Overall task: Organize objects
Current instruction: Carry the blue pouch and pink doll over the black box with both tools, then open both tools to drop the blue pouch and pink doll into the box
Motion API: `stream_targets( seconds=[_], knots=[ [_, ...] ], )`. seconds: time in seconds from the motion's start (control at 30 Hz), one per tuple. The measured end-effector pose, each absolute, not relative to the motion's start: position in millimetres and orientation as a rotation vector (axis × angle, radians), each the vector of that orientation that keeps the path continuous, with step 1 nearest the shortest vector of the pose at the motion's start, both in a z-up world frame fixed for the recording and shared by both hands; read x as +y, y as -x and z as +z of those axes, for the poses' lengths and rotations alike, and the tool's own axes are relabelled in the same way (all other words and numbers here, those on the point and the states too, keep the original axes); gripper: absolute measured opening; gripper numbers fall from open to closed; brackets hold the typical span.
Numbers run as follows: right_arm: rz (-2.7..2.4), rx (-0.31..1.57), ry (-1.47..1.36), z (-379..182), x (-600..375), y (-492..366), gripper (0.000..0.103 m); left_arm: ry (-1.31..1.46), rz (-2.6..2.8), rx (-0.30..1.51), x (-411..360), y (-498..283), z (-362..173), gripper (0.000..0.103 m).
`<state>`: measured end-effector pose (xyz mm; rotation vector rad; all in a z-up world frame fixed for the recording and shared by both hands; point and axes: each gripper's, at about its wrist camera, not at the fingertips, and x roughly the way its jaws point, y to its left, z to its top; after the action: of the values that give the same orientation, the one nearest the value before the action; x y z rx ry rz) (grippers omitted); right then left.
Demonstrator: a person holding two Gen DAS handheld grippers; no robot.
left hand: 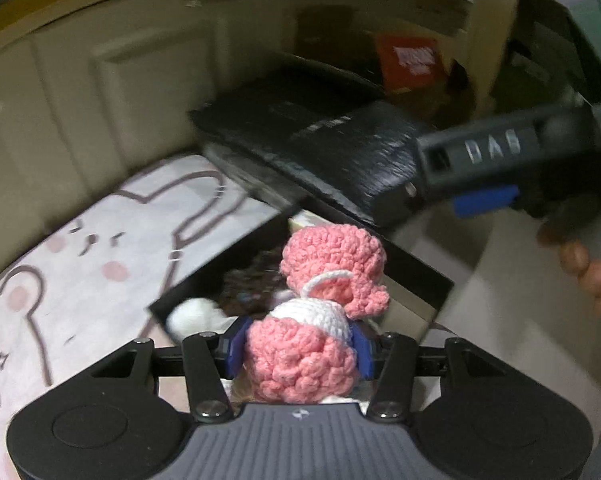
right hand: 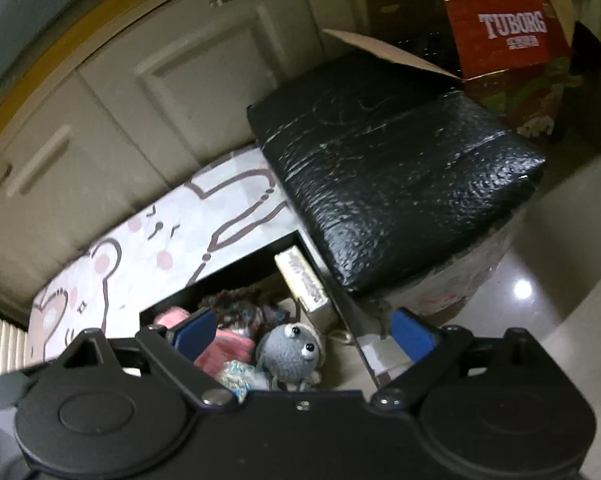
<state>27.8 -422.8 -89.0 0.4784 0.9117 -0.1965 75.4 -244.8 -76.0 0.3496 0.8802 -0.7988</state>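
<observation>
My left gripper (left hand: 298, 354) is shut on a pink and white crocheted toy (left hand: 320, 312) and holds it above an open black drawer (left hand: 416, 280). The other hand-held gripper (left hand: 484, 156) shows at the upper right of the left wrist view. My right gripper (right hand: 302, 330) is open and empty above the same drawer (right hand: 236, 270). Inside the drawer lie a grey crocheted toy with googly eyes (right hand: 290, 354), pink knitted items (right hand: 228, 350), a dark yarn ball (right hand: 240, 308) and a small cream box (right hand: 302, 280).
A black padded box (right hand: 392, 172) sits on the unit beside the drawer. A cloth with a bear print (right hand: 148, 248) covers the unit's top. A red Tuborg carton (right hand: 508, 36) stands behind. Cream cabinet doors (right hand: 180, 92) lie beyond. A glossy floor (right hand: 540, 280) is on the right.
</observation>
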Motion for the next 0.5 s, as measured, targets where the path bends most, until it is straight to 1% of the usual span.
stream_targets(
  seconds=[0.17, 0.4, 0.47, 0.5],
  knots=[
    [-0.197, 0.903, -0.493, -88, -428, -25, 0.095, -0.400, -0.870, 0.865, -269, -73, -87, 0.052],
    [-0.215, 0.947, -0.508, -100, -435, -28, 0.093, -0.461, -1.003, 0.881, -300, -65, -106, 0.052],
    [-0.212, 0.958, -0.507, -103, -435, -29, 0.092, -0.466, -1.019, 0.893, -305, -65, -111, 0.055],
    [-0.212, 0.963, -0.504, -103, -434, -30, 0.092, -0.453, -1.017, 0.889, -305, -65, -113, 0.058]
  ],
)
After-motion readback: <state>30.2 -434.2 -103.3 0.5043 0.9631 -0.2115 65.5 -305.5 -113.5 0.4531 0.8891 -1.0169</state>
